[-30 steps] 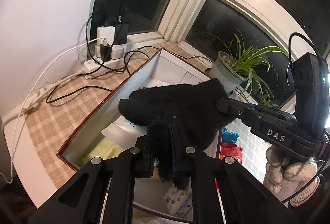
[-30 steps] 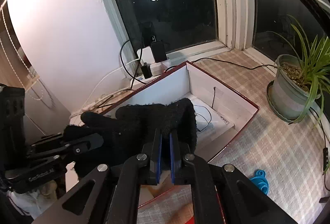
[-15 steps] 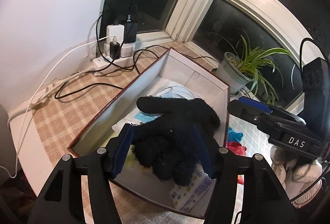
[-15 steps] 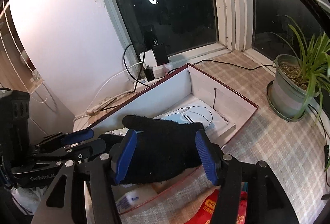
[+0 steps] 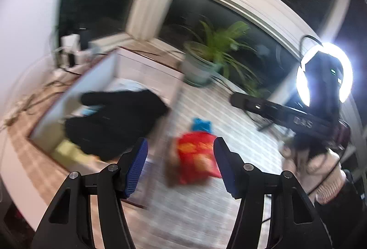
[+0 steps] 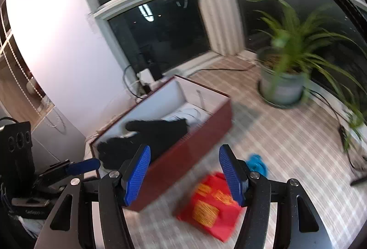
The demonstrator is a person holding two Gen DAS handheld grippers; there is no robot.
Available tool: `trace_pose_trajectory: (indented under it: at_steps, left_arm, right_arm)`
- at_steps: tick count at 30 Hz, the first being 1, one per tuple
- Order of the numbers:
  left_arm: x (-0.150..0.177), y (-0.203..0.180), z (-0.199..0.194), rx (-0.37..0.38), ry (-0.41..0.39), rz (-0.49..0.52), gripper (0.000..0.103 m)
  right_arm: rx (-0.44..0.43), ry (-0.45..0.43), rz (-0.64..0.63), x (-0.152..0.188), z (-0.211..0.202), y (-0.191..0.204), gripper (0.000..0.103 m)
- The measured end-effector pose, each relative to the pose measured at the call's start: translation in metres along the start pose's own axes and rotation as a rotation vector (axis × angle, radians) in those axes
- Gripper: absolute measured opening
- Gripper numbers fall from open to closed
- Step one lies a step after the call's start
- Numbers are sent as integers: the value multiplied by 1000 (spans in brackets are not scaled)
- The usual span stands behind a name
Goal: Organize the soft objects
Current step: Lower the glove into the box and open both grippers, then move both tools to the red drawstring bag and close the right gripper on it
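Both grippers let go: your left gripper (image 5: 180, 166) and right gripper (image 6: 184, 174) are wide apart now, holding nothing. Your black glove (image 6: 149, 136) lies inside the box (image 6: 190, 148). Beside the box, the red pouch (image 6: 211, 205) looks soft and light; pinch its middle.

1. A plain white wall (image 6: 59, 42) stands on the left side of the room.
2. Dark window panes (image 6: 158, 29) in a pale, white-painted window frame (image 6: 218, 20) wrap around the corner; it is dark outside.
3. A table (image 6: 286, 134) with a pale checked covering runs below the windows.
4. A potted plant (image 6: 284, 79) with long green leaves stands on it near the glass.
5. White chargers and dark cables (image 6: 144, 79) sit at the wall.
6. A bright ring light (image 5: 325, 75) glows at the right of the left wrist view.
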State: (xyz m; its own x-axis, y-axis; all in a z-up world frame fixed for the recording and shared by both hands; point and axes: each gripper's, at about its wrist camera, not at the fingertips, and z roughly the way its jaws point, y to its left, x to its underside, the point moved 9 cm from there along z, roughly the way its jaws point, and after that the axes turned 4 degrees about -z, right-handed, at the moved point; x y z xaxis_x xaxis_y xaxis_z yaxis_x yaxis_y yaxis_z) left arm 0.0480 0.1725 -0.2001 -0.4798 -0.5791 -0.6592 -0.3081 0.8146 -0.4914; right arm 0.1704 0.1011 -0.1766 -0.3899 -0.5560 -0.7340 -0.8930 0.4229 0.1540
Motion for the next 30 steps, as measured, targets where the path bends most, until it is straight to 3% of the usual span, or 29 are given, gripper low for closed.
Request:
trace_pose_trajectory:
  at_steps: [4,9,19,30]
  left_arm:
    - [21,-33,15,49,56,62,59]
    - [44,-49,42,87,143,39,59]
    - [71,-49,79,41,233,43,59]
    - [67,-39,110,-15,260,55,71]
  right_arm:
    - [35,-6,56,19,-19,-28,59]
    - [48,3,121,40,-27,-57,59]
    - [12,83,203,68,-8,-85,61]
    - [-45,178,285,99,22,-87,61]
